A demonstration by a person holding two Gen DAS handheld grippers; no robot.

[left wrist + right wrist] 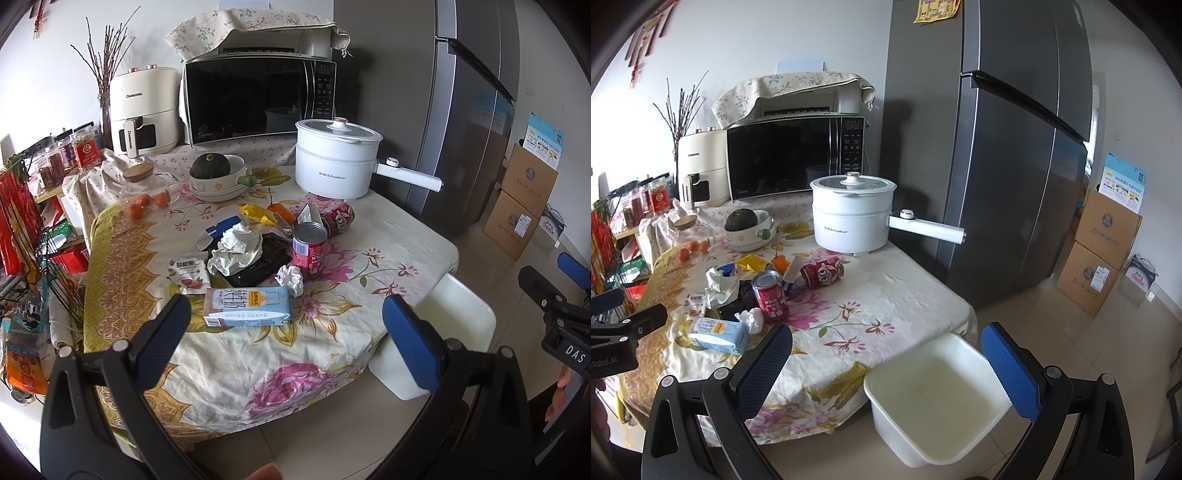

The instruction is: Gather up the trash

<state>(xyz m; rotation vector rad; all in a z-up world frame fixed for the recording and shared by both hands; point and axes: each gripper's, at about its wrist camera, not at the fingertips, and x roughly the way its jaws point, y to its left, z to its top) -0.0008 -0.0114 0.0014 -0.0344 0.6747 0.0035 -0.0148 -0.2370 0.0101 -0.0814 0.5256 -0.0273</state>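
Trash lies on the flowered tablecloth (332,332): a blue milk carton (246,307) on its side, a small crumpled tissue (290,279), an upright red can (309,245), a tipped red can (338,218), crumpled paper (236,249) on a black tray (258,266), a snack packet (186,277) and a yellow wrapper (256,213). An empty white bin (938,402) stands on the floor by the table's near corner. My left gripper (286,325) is open and empty, just short of the carton. My right gripper (886,358) is open and empty above the table edge and bin.
A white electric pot (334,158) with a long handle, a bowl with a dark squash (218,177), a glass jar (146,192), a microwave (258,99) and an air fryer (142,110) stand at the back. A wire rack (29,236) stands left; a fridge (997,147) and cardboard boxes (1097,258) right.
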